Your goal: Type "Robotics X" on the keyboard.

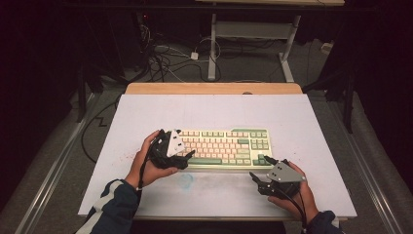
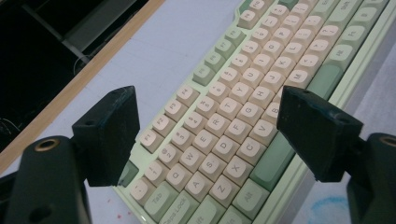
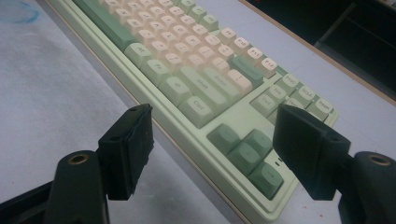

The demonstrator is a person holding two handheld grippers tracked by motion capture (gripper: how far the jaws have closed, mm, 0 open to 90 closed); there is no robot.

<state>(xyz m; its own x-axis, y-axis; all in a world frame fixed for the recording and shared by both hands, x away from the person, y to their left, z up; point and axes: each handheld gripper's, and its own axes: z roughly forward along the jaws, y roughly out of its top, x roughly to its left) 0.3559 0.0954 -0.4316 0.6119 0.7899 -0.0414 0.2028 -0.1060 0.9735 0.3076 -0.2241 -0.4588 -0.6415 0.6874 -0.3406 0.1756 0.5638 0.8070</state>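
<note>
Two hands (image 1: 155, 163) flanking keyboard (image 1: 225, 147)

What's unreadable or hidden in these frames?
- Pale green and cream keyboard: its left end in the high view sits behind the left gripper.
- Key legends: too small in the high view.
- Left gripper view: bottom-row keys cut off by the lower edge.
- Right gripper view: far keys blurred.

smooth matt plastic keyboard (image 1: 229, 146) on a white paper-like sheet (image 1: 146, 117) over a wooden table (image 1: 214, 88).
</note>
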